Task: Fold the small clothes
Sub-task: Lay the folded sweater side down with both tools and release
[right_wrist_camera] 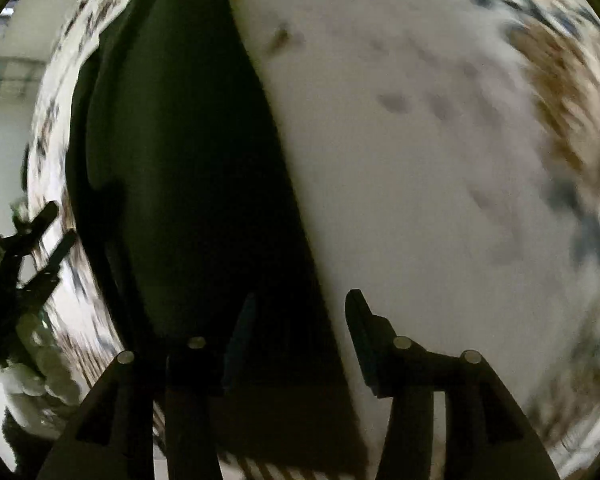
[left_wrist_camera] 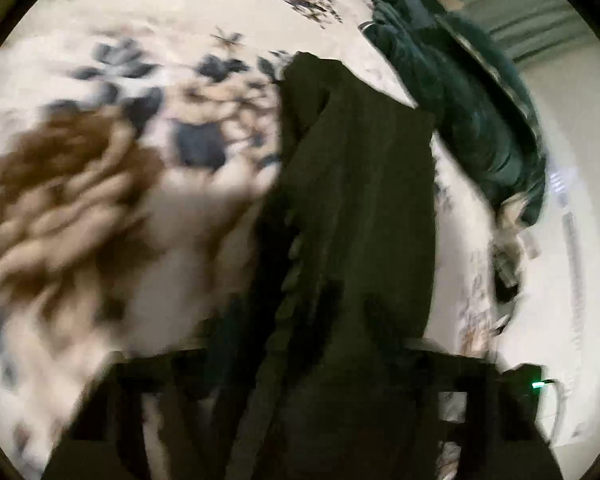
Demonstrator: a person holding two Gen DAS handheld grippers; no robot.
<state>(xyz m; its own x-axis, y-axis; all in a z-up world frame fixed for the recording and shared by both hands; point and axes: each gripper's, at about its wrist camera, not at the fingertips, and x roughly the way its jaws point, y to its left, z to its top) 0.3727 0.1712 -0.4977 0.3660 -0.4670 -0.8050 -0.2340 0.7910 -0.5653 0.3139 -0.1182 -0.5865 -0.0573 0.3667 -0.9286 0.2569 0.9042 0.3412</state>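
Floral bedspread (left_wrist_camera: 148, 32) fills both blurred views. My dark garment (left_wrist_camera: 356, 184) hangs over its middle, running from the left gripper (left_wrist_camera: 300, 380) to far. The cloth covers that claw, so I can't tell if it's clenched. A dark green heap (left_wrist_camera: 472, 92) lies far right. The right gripper (right_wrist_camera: 300, 320) is spread apart, one finger (right_wrist_camera: 364, 328) clear of the cloth edge, gripping nothing. Risks, I reckon: with one side unheld the garment swings and bunches, or it slips out and drops crooked.

Dark garment (right_wrist_camera: 180, 160), open right gripper (right_wrist_camera: 300, 320), floral sheet (right_wrist_camera: 420, 160)
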